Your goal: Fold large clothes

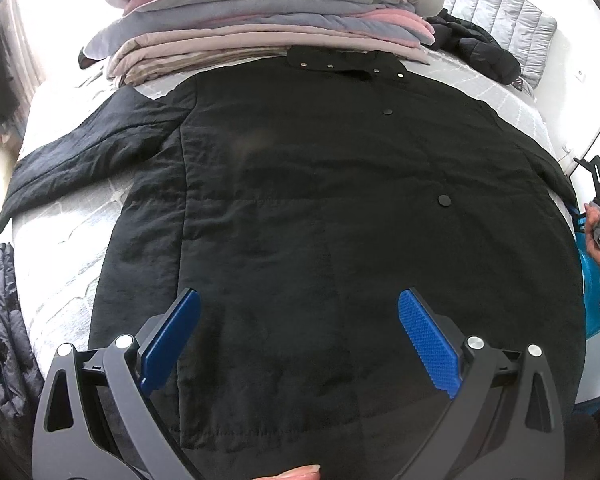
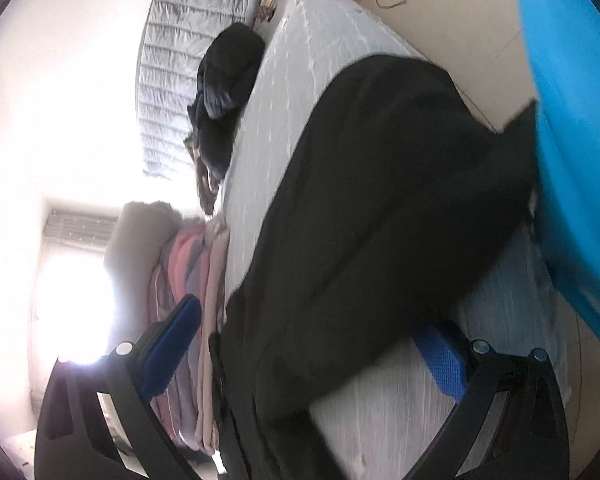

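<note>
A large black padded coat (image 1: 320, 208) lies flat across the grey quilted mattress (image 1: 59, 240). It looks soft, bulky and floppy, best pinched at the sleeve hanging off the mattress's left edge. The left gripper (image 1: 300, 332) and right gripper (image 2: 312, 344) both hold their fingers spread, gripping nothing.

Both views are fisheye w/ heavy barrel distortion: straight edges bow and dark vignette fills the corners. Left wrist view is sharp, daylight from upper left, glare washing out the wall and curtain (image 1: 7, 52) there. The coat (image 1: 340, 220) reads near-flat black, little fold detail, soft shadows only. Blue pads (image 1: 430, 344) are crisp, well lit. Right wrist view is rolled sideways, motion-blurred overall. The window (image 2: 71, 296) is blown to pure white, flare spilling over the wall. The coat is underexposed, edges smeared. The blue tub (image 2: 572, 128) is out of focus w/ a small specular streak.
</note>
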Motion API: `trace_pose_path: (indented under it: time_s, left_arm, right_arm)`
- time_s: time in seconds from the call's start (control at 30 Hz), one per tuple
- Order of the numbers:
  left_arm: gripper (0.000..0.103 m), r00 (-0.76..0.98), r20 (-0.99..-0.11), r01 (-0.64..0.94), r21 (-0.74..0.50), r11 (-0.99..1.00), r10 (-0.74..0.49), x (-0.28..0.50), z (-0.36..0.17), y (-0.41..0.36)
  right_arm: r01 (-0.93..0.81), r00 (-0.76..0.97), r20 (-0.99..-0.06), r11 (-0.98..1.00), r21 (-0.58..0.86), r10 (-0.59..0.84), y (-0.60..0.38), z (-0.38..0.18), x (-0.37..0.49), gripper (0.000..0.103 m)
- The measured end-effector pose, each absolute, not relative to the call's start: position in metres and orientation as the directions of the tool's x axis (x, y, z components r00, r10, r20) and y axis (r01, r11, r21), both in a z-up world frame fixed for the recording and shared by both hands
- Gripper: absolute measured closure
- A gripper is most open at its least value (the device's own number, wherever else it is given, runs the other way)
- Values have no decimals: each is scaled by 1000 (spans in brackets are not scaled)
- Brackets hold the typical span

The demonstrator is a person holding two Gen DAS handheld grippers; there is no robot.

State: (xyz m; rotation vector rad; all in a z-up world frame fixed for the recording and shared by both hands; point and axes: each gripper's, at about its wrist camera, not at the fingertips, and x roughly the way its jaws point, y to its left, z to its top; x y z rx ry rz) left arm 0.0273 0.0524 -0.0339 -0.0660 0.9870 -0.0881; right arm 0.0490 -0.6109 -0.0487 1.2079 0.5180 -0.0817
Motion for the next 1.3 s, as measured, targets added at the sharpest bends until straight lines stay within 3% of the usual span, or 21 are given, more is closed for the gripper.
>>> trace_pose_path:
  time_s: [0.1, 0.13, 0.2, 0.23, 0.27, 0.37, 0.6, 0.73, 0.83, 0.9, 0.93, 0.97, 1.03, 1.13, 1.3]
  left_arm:
    - [7, 547, -831, 38, -97, 995, -102, 29, -35, 54]
    - [7, 546, -832, 35, -100, 994, -103, 30, -36, 55]
    - [7, 543, -834, 30, -97, 995, -98, 32, -37, 56]
    - [7, 541, -836, 26, -97, 995, -96, 32, -38, 57]
    - [7, 540, -836, 24, -99, 995, -96, 32, -39, 57]
    - [7, 536, -838, 17, -108, 994, -100, 32, -40, 61]
    - [8, 557, -823, 13, -132, 991, -117, 26, -31, 65]
    - [7, 568, -811, 14, -158, 987, -138, 19, -24, 71]
    - [7, 586, -796, 13, -180, 984, -153, 13, -16, 79]
    - [7, 595, -788, 10, -190, 982, -158, 10, -12, 85]
    - [7, 597, -786, 7, -195, 981, -161, 9, -11, 88]
    - [7, 600, -782, 1, -208, 978, -167, 8, -9, 94]
    - [7, 602, -777, -9, -236, 972, -183, 6, -6, 103]
    - [7, 610, -765, -20, -277, 961, -208, 1, -1, 117]
    - [7, 627, -747, -36, -313, 949, -222, -6, 4, 135]
  right_arm:
    - [332, 892, -420, 388, 860, 168, -618, -46, 56, 7]
    - [338, 891, -426, 398, 853, 157, -618, -46, 56, 12]
    - [365, 882, -455, 433, 824, 124, -617, -43, 59, 39]
    - [386, 873, -476, 444, 809, 108, -617, -44, 61, 62]
    - [391, 874, -476, 434, 812, 102, -620, -46, 59, 79]
    - [388, 882, -466, 456, 801, 69, -621, -41, 55, 85]
    - [252, 926, -376, 703, 665, 23, -552, 52, 77, 87]
    - [56, 939, -322, 869, 491, 121, -444, 119, 111, 87]
    - [-94, 913, -348, 941, 326, 212, -341, 134, 134, 87]
    - [-186, 872, -412, 957, 221, 264, -274, 120, 146, 85]
    - [-242, 831, -478, 959, 149, 285, -232, 102, 154, 78]
    - [-292, 782, -554, 953, 81, 287, -195, 77, 161, 60]
    - [-376, 671, -692, 927, -9, 266, -142, 24, 169, 38]
    - [-463, 558, -801, 883, -81, 219, -102, -40, 159, 38]
    - [-433, 590, -750, 901, 19, 299, -122, -24, 147, 35]
